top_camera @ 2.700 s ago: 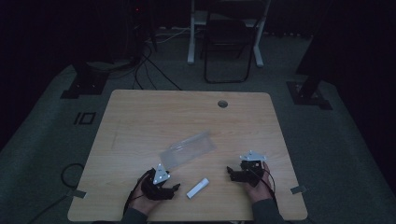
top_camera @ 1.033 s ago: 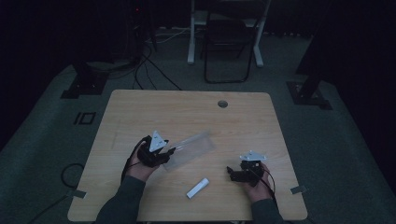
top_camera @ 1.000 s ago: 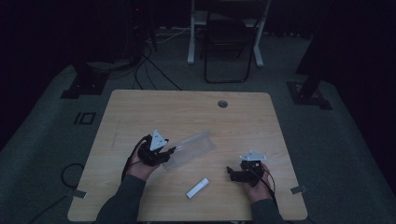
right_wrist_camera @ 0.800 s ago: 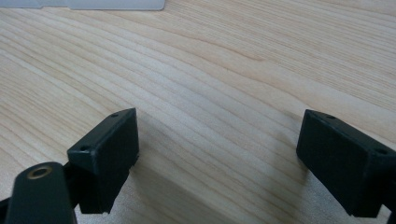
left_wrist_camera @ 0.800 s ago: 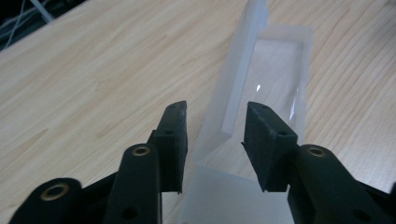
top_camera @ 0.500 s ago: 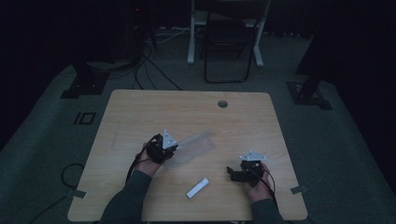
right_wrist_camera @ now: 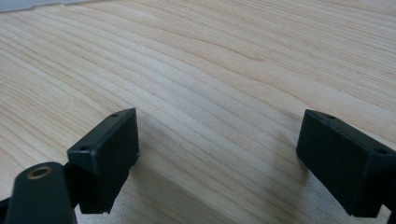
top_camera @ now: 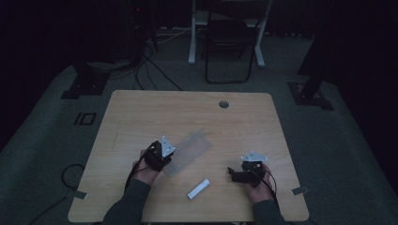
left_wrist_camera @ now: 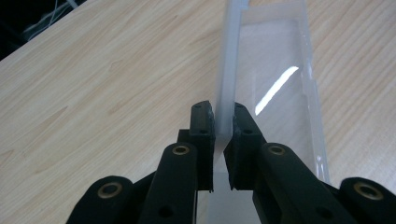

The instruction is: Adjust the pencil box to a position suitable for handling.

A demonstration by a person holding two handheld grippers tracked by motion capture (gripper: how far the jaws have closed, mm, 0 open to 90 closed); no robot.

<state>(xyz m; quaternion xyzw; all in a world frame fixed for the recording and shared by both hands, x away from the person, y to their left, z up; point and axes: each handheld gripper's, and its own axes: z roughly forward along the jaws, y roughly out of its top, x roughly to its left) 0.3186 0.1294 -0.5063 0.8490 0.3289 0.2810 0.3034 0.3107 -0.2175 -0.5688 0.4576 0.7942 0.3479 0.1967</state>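
Clear plastic tray (top_camera: 187,152), long and flat w/ a raised edge, lies on your light wooden desk (top_camera: 141,117) slightly left of centre in the high view, running diagonally up to the right. Your left tongs (top_camera: 165,161) sit at its near-left end, w/ the grey three-cornered plate on top and your left hand (top_camera: 146,169) behind them. A small white cylinder (top_camera: 198,188) lies on the desk nearer you, apart from the tray and between your two hands. Your right tongs (top_camera: 233,172) rest low over bare wood at the right, well apart from the tray, held by your right hand (top_camera: 256,180). A round cable hole (top_camera: 224,104) sits near the desk's far edge.

Left gripper view: your left tongs (left_wrist_camera: 223,135) have just been closing and are now clamped on the tray's (left_wrist_camera: 275,88) upright frosted wall, pads pressing it from both sides. Rest of the tray stretches away from the tips, flat on the desk (left_wrist_camera: 93,84), w/ a bright glint on its clear floor.

Right gripper view: your right tongs (right_wrist_camera: 219,149) stand wide apart, nothing between them, just desk grain (right_wrist_camera: 210,60) below and ahead.
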